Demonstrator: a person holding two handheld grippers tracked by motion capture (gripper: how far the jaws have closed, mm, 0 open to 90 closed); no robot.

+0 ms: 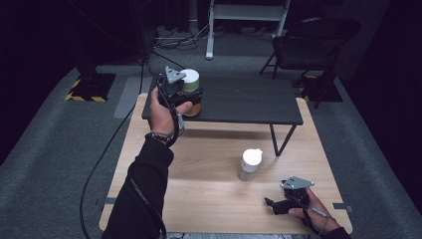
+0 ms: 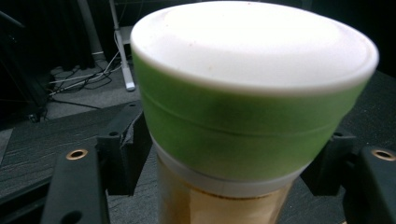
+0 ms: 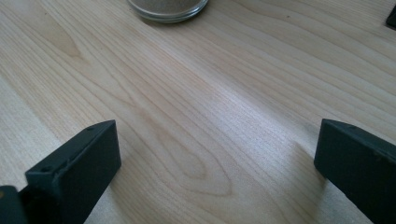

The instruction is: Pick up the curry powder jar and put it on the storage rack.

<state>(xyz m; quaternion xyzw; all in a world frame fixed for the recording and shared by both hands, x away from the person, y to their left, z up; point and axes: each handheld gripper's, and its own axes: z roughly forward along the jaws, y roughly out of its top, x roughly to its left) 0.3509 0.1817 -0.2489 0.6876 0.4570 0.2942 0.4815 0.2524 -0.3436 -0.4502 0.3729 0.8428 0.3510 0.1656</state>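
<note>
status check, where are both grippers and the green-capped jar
Left gripper jaws around the green-capped jar on the dark shelf. Right gripper open, low over the wooden table. White-lidded jar stands apart.

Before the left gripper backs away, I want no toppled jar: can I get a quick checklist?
1. Green-lidded jar stands on the dark shelf: ok.
2. Jar upright: ok.
3. Left gripper pads off the jar: cannot tell; the jaws flank it closely.
4. Jar back from the shelf edge: not ok, it sits near the front corner.
5. Right gripper open, nothing between its jaws: ok.
6. White-lidded jar upright on the wooden table: ok.
</note>
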